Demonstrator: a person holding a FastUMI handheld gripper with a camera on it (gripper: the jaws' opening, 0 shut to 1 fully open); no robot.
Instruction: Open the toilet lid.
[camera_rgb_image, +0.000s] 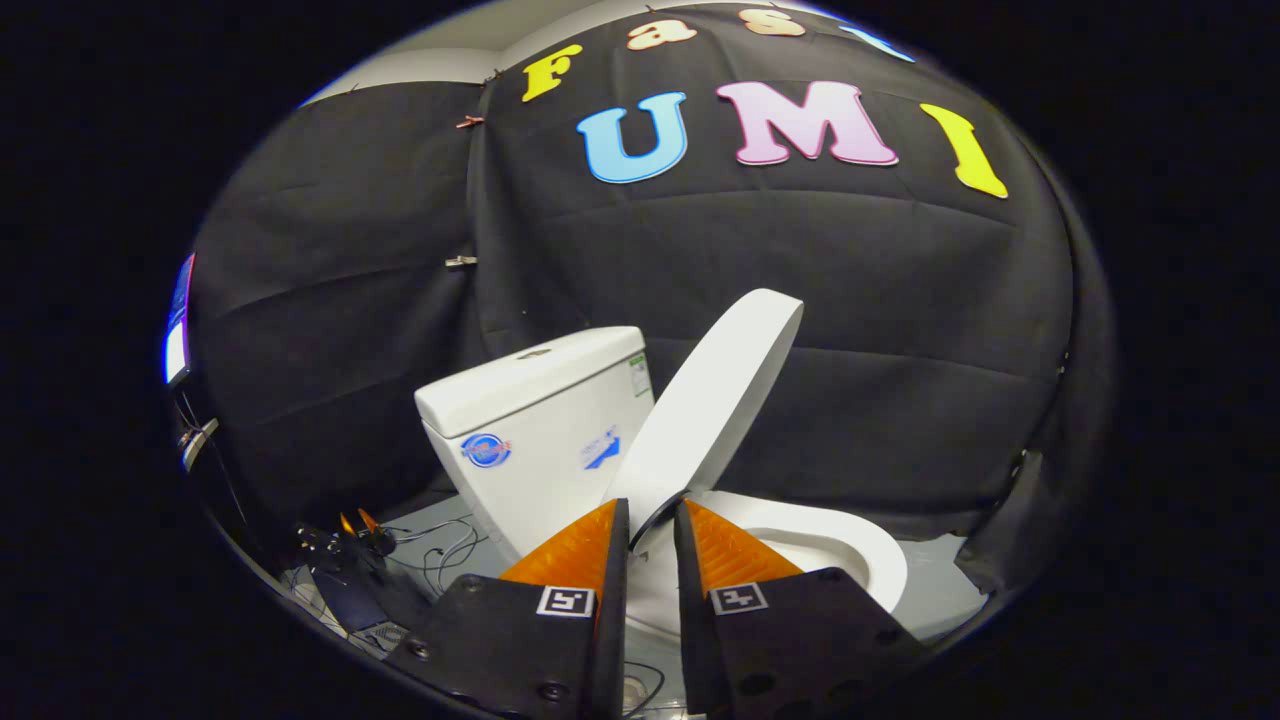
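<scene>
The toilet lid (712, 400) stood raised well past half open, tilted up and away from the bowl (850, 555), its upper end leaning toward the cistern (545, 430) but not yet resting against it. Its lower front edge sat in the narrow gap between the fingers of the gripper (651, 525). The fingers were drawn nearly together on that edge; whether both pads pressed on it could not be told from where the contact was hidden.

Risk, in my judgement: if the hold was light, the lid could slip from the gap and fall back onto the seat with a slam, since it did not appear to have passed its balance point. A sideways twist of the fingers could also strain the hinge.

Room for movement appeared adequate. Open space lay above and behind the lid up to the black cloth wall (900, 300), and the cistern's front face set the limit of travel. Loose cables (440, 550) and small equipment lay on the floor beside the cistern, apart from the lid's path.
</scene>
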